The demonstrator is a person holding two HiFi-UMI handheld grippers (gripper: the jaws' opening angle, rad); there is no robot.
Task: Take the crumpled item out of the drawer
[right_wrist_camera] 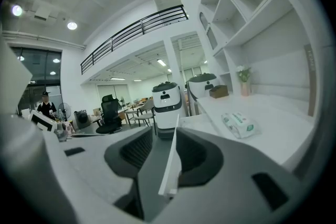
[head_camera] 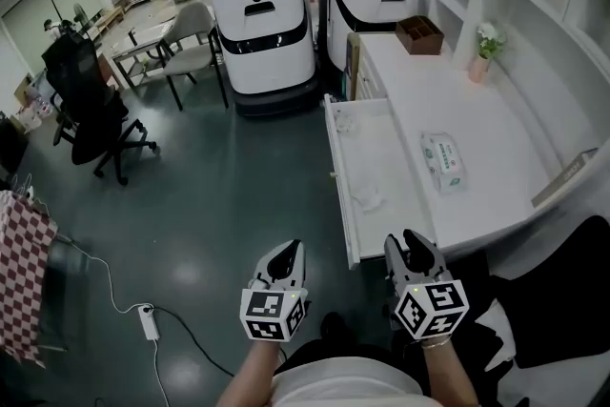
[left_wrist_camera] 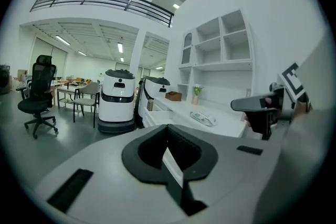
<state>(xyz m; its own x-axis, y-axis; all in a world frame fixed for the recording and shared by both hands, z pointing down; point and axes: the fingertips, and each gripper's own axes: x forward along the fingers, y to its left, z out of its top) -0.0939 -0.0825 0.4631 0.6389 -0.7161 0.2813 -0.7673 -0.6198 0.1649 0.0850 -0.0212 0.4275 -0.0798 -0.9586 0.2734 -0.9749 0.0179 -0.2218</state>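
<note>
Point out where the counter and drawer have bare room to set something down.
Counter: a wide bare patch between the box and the pack, another between pack and vase. Drawer: bare floor between the crumpled item and the scrap at its far end. Nowhere is crowded.

The shallow white drawer (head_camera: 386, 148) stands pulled open beside the white tabletop (head_camera: 496, 124), its long side running along the tabletop's edge, and the crumpled item (head_camera: 368, 197), a small wrinkled whitish wad, lies loose on the drawer's floor toward its nearer end.
</note>
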